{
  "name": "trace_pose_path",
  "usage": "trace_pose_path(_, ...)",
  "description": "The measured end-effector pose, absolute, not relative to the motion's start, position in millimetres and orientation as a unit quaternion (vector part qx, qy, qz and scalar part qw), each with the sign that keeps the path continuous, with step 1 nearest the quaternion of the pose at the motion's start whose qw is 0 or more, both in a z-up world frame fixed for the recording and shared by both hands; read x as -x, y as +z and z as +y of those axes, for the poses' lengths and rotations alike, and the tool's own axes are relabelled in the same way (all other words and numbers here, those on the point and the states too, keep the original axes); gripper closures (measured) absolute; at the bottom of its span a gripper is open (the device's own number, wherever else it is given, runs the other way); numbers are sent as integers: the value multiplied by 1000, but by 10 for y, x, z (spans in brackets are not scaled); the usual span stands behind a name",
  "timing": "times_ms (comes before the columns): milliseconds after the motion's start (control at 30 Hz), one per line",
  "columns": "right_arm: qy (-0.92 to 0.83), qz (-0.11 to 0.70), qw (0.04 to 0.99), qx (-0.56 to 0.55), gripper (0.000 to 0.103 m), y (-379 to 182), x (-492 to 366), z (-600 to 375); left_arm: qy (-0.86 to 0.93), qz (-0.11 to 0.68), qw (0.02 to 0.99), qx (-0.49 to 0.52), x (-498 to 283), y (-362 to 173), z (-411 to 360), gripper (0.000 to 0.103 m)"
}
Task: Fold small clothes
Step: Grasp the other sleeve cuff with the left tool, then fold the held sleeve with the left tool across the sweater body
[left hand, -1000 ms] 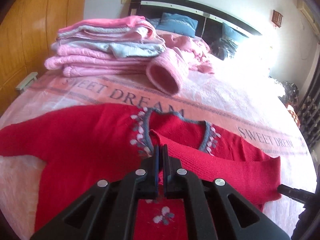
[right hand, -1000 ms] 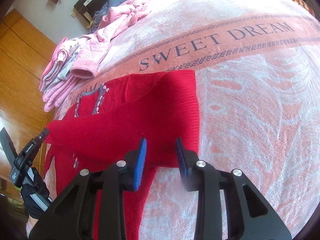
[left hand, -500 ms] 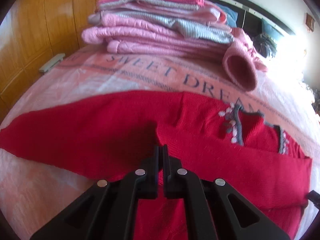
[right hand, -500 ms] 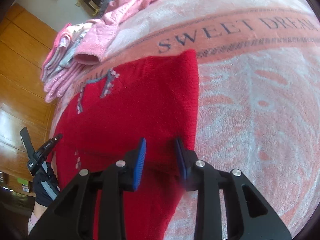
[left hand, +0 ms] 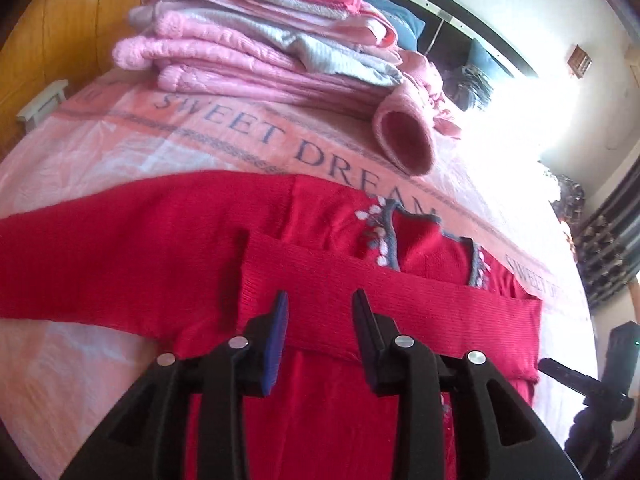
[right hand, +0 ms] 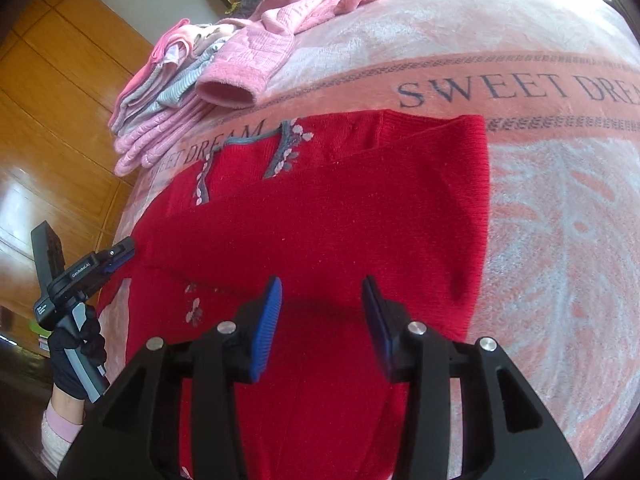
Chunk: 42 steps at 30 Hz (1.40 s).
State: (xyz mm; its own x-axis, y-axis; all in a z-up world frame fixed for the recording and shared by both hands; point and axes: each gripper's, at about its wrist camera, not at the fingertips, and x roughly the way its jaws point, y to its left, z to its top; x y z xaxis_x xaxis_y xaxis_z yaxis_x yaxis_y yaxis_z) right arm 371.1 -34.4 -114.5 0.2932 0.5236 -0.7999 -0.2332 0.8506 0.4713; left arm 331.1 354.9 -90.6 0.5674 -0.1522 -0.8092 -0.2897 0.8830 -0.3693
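Both jaws stand parted and grip nothing: our left gripper (left hand: 318, 330) hangs over the cuff of the folded-in sleeve, and our right gripper (right hand: 322, 322) hangs over the body of the red knitted sweater with grey collar trim (right hand: 328, 216). The sweater lies flat on the pink "SWEET DREAM" bedspread (right hand: 560, 240), in the lower centre of both views, with one sleeve laid across the chest and the other sleeve (left hand: 100, 248) spread out toward the left edge of the left wrist view.

We judge the main risk is the loose knit: a pinch through two layers would drag the laid sleeve askew and undo the fold. The plush bedspread could also bunch under the fabric and be pinched with it. A wide swing could nudge the stack of folded pink and grey clothes (left hand: 256, 48) or the unfolded pink fleece garment (left hand: 404, 140) just beyond the collar.
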Motion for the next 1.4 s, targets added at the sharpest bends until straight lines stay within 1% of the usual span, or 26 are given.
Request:
trace_pose_path(100, 218, 565, 785, -127, 62, -1341, -3735, -247, 50, 493, 831, 253, -3398, -1209, 3571, 70)
trace_pose_path(133, 215, 563, 788, -127, 62, -1372, -3739, -236, 48, 490, 828, 266, -3387, -1300, 3605, 75)
trace_pose_path(167, 214, 562, 789, -125, 62, -1373, -3735, -234, 43, 475, 833, 281, -3349, -1321, 3641, 76)
trace_pose_path(267, 216, 558, 793, -115, 56, -1292, -3729, -187, 33, 474, 823, 311, -3289, -1273, 3740, 76)
trace_pose_path(333, 224, 547, 799, -111, 57, -1216, -3672, -152, 49, 467, 830, 301, -3195, -1143, 3823, 75)
trace_pose_path(400, 242, 548, 793, -115, 56, -1155, -3590, -81, 64, 457, 842, 280, -3043, -988, 3931, 69)
trace_pose_path(433, 255, 549, 788, -113, 56, -1127, -3539, -32, 75, 452, 845, 275, -2958, -925, 4031, 60)
trace_pose_path(467, 266, 550, 784, -106, 56, -1104, -3476, 26, 86, 446, 847, 276, -2849, -873, 4138, 56)
trace_pose_path(500, 275, 551, 782, -94, 56, -1089, -3402, 93, 96, 441, 847, 280, -2716, -821, 4265, 55)
trace_pose_path(567, 291, 557, 774, -76, 54, -1102, -3259, 208, 118, 435, 843, 295, -2432, -769, 4559, 49)
trace_pose_path(600, 298, 561, 769, -72, 54, -1121, -3199, 267, 130, 432, 839, 306, -2260, -771, 4718, 48)
trace_pose_path(733, 314, 574, 755, -46, 54, -1221, -2995, 485, 170, 402, 812, 388, -1595, -890, 5412, 48)
trace_pose_path(833, 316, 573, 756, -26, 53, -1257, -2916, 621, 213, 362, 782, 460, -1083, -1072, 5986, 48)
trace_pose_path(900, 318, 569, 758, -20, 52, -1253, -2893, 689, 245, 341, 763, 491, -825, -1206, 6287, 48)
trace_pose_path(967, 321, 568, 757, -26, 52, -1259, -2894, 729, 258, 312, 751, 521, -615, -1339, 6565, 51)
trace_pose_path(1033, 319, 569, 757, -33, 52, -1284, -2905, 748, 252, 288, 747, 544, -528, -1442, 6782, 55)
trace_pose_path(1200, 308, 567, 763, -39, 52, -1334, -2949, 816, 261, 242, 754, 553, -583, -1530, 7241, 56)
trace_pose_path(1333, 300, 563, 769, -33, 51, -1333, -2973, 879, 274, 231, 755, 549, -692, -1590, 7564, 56)
trace_pose_path(1400, 296, 560, 773, -27, 50, -1339, -2978, 914, 284, 231, 756, 542, -731, -1598, 7644, 61)
